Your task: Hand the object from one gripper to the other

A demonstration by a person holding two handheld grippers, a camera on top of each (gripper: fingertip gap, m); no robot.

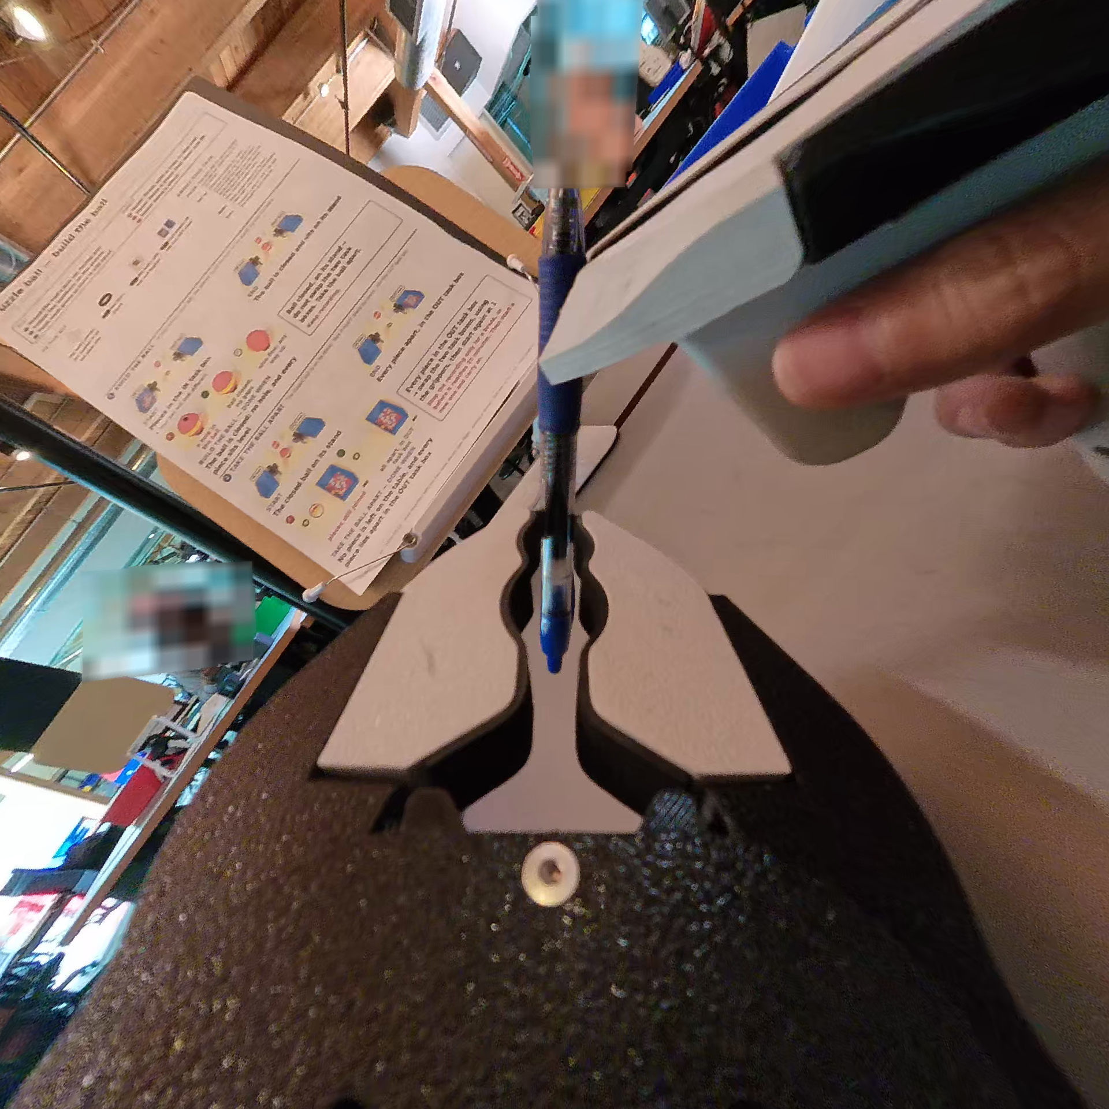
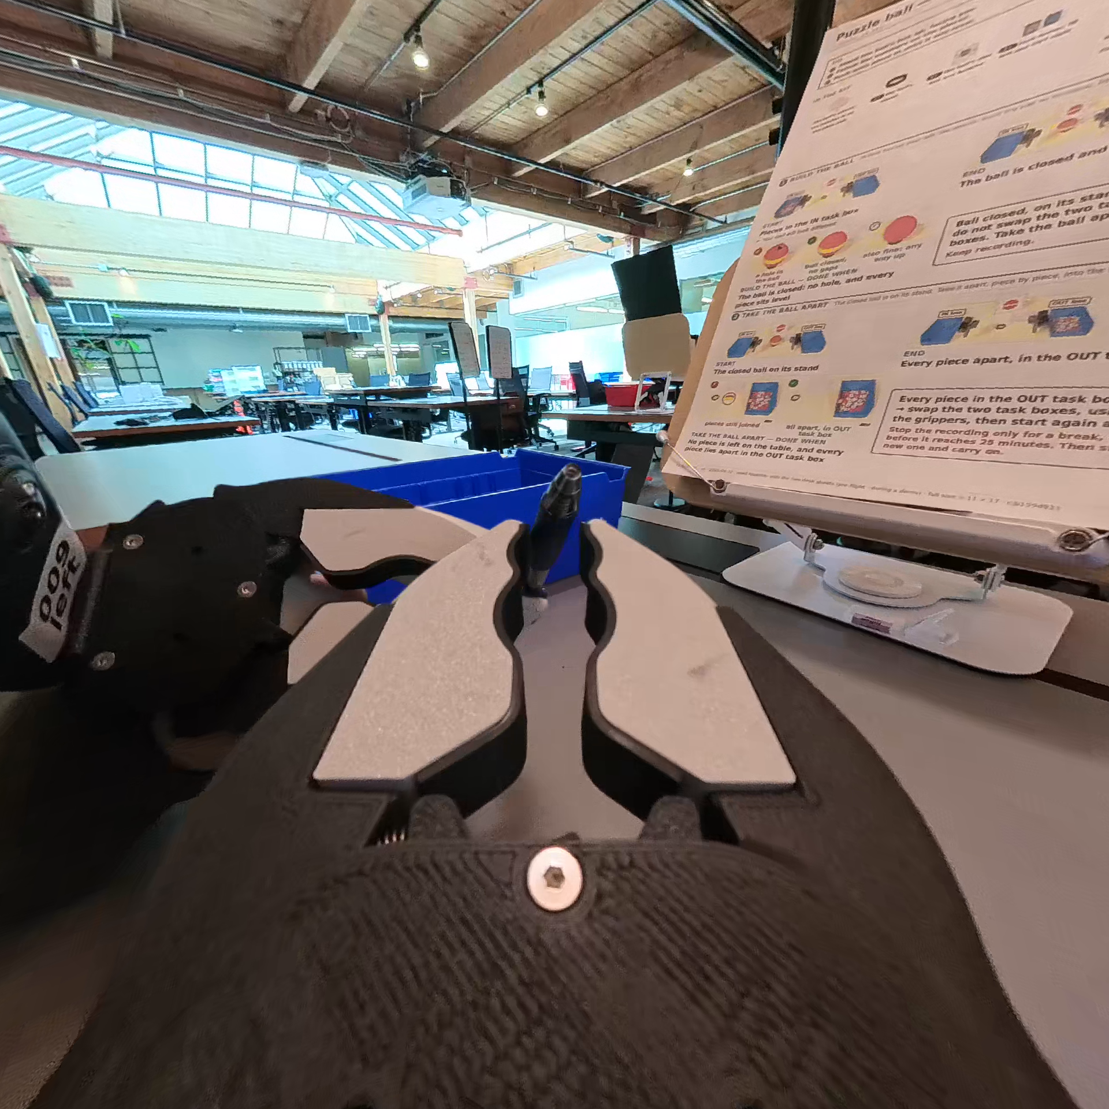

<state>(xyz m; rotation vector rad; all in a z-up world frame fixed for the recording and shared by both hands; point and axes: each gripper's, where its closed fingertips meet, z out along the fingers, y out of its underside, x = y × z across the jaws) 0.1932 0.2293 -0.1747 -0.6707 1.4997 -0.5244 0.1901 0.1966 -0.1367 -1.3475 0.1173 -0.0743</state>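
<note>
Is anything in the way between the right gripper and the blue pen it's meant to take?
Nothing visible blocks it. The pen already stands between the right gripper's slightly parted fingers, while the left gripper clamps its other end.

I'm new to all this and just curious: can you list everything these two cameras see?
pen: one, blue, held in the left gripper's jaws
bin: one, blue, on the table behind the pen
sheet: one, white, printed, propped on the stand
stand: one, pale base, on the table at right
table: one, grey, under it all
desks: several, brown, far back
left gripper: one, black and grey, shut on the pen
right gripper: one, black and grey, jaws either side of the pen, grip unclear
hand: one, on the right gripper
</note>
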